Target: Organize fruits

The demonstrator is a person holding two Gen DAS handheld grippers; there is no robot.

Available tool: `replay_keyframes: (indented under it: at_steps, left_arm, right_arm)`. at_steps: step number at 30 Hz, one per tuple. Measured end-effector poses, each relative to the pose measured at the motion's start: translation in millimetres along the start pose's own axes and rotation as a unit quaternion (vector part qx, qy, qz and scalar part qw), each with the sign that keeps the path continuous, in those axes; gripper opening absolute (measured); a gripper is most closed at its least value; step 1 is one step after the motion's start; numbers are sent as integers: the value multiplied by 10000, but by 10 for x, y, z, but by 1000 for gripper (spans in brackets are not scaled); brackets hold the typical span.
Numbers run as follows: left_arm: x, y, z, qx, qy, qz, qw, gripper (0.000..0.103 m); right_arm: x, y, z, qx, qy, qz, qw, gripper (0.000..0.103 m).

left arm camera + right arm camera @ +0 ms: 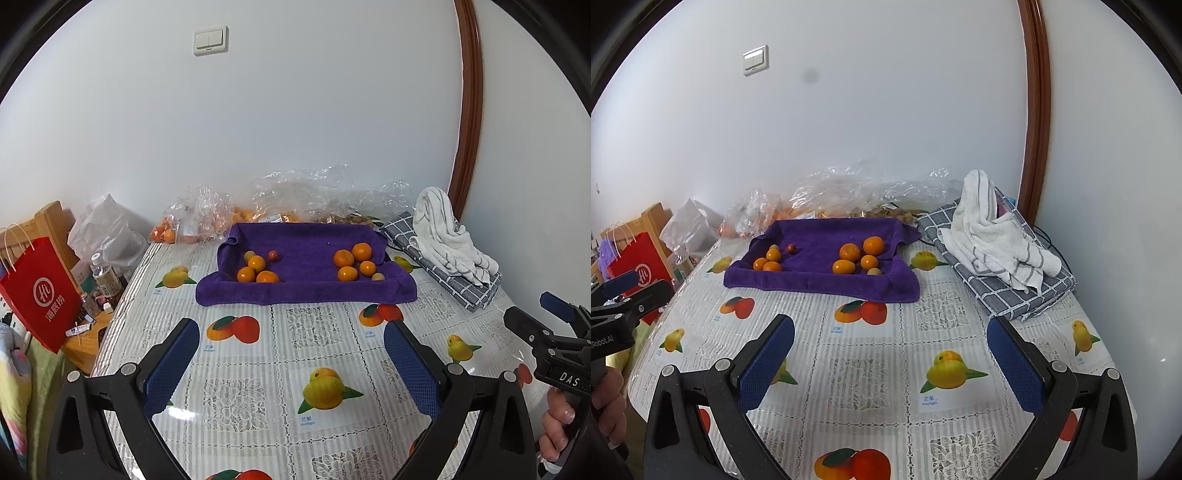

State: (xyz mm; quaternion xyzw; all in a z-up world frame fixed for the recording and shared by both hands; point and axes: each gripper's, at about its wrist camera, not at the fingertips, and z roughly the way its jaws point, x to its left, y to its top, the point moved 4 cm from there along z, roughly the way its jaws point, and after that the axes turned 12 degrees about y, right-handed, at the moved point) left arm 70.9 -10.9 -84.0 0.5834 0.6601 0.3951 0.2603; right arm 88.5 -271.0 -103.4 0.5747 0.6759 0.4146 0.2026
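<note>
Fruit sits on a purple towel (306, 273) at the far side of the table, already split into two clusters: left cluster (258, 267) is three oranges plus a small red fruit and a pale one; right cluster (354, 262) is four oranges plus one small pale fruit at its near edge. The split looks like sorting in progress, though each group is mixed in kind, so likely more to do.

The towel's edges are bunched up into a shallow rim, probably to stop round fruit rolling off. Plush pile, soft, should damp any rolling.

Left gripper (291, 360) has jaws spread wide, nothing between them, hovering over the tablecloth (258, 373) well short of the towel. Right gripper (891, 360) is the same: wide open, empty, near side of the table. Blue pads on both are dimpled rubber, good for smooth, slightly waxy orange peel.

The tablecloth is glossy plastic with a lace pattern and printed mangoes; the prints are flat, not pick targets. Crinkled clear plastic bags (295, 195) behind the towel hold more oranges. A white striped towel (993, 240) is heaped on a folded grey check cloth (1027, 295) to the right, clear of the work area.
</note>
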Motion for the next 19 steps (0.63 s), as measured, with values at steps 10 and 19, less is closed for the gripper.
replay_keyframes:
  at_steps: [10, 19]
  left_arm:
    - [11, 6, -11, -13, -26, -10, 10000, 101]
    - [37, 30, -42, -77, -10, -29, 10000, 101]
  right_arm:
    - [-2, -3, -2, -4, 0, 1, 10000, 103]
    - [48, 24, 12, -3, 5, -70, 10000, 103]
